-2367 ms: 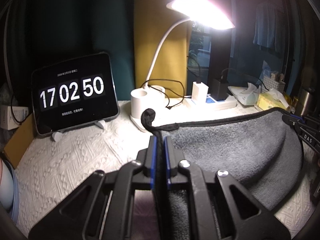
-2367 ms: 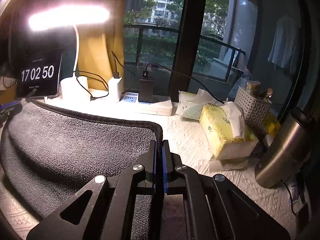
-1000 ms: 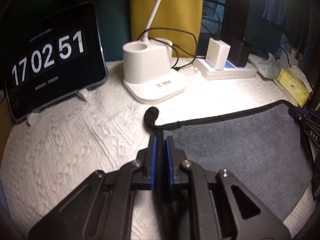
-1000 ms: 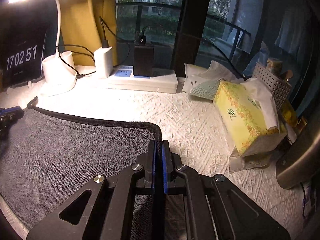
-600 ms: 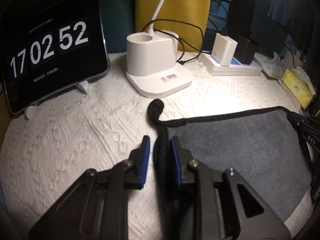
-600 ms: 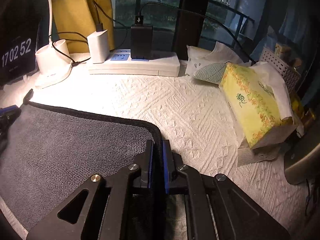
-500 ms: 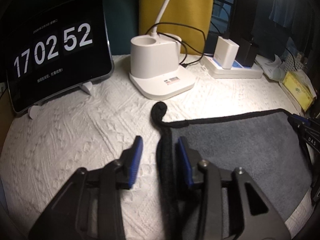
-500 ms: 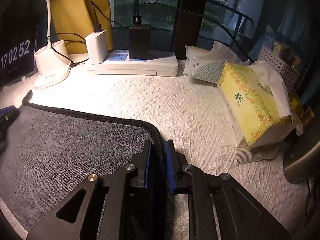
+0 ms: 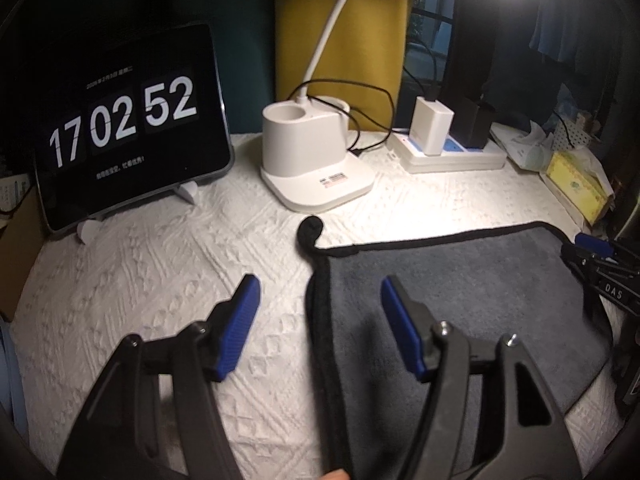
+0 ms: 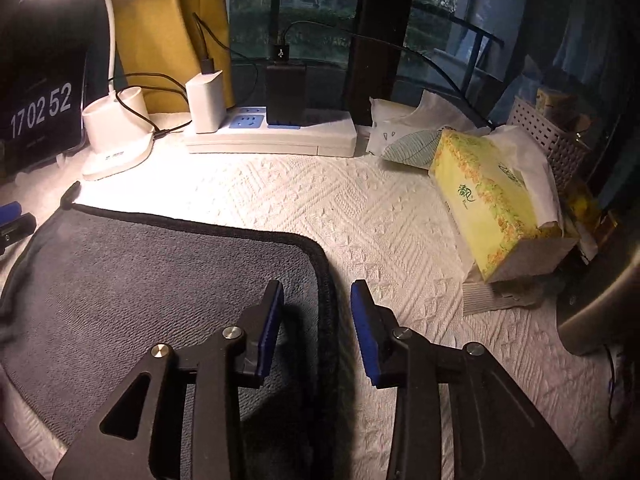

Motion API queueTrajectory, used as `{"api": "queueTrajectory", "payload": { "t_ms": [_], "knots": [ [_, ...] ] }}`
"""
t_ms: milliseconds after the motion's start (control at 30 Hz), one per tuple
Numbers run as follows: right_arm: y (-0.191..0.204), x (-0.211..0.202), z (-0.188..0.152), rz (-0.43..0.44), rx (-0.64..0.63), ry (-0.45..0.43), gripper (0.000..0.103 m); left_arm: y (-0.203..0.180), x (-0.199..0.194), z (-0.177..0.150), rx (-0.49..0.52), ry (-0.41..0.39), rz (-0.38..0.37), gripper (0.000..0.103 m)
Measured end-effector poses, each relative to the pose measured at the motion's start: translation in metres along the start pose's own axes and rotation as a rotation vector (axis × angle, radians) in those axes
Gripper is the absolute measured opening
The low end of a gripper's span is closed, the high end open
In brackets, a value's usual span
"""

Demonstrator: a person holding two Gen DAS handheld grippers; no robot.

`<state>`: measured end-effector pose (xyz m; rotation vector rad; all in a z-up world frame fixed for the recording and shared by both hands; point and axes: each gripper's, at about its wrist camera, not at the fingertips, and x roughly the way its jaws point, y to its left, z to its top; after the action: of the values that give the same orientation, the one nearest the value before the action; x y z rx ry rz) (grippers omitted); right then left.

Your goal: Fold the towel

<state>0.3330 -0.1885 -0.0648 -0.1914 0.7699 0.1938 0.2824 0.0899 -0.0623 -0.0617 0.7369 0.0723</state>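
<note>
The towel [image 9: 460, 292] lies on the tablecloth [image 9: 160, 280], before the lamp base [image 9: 316, 168] and power strip [image 10: 272, 136].

Your left tongs [image 9: 320, 308] are matte black angular arms with triangular cut-outs, silver screws and ribbed blue pads [image 9: 236, 330]. Your right tongs [image 10: 318, 320] match them, and "DAS" is printed in white on their side.

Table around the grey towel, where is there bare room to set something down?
Bare white cloth lies between the grey towel, power strip and yellow tissue box, and left towards the clock tablet. The back edge is crowded.
</note>
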Motion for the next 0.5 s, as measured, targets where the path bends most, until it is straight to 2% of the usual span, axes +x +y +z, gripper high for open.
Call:
{"api": "queueTrajectory", "payload": {
  "t_ms": [500],
  "knots": [
    [0.008, -0.035, -0.014, 0.02, 0.011, -0.039, 0.037, -0.004, -0.037, -0.02, -0.01, -0.04, -0.024, 0.064]
  ]
}}
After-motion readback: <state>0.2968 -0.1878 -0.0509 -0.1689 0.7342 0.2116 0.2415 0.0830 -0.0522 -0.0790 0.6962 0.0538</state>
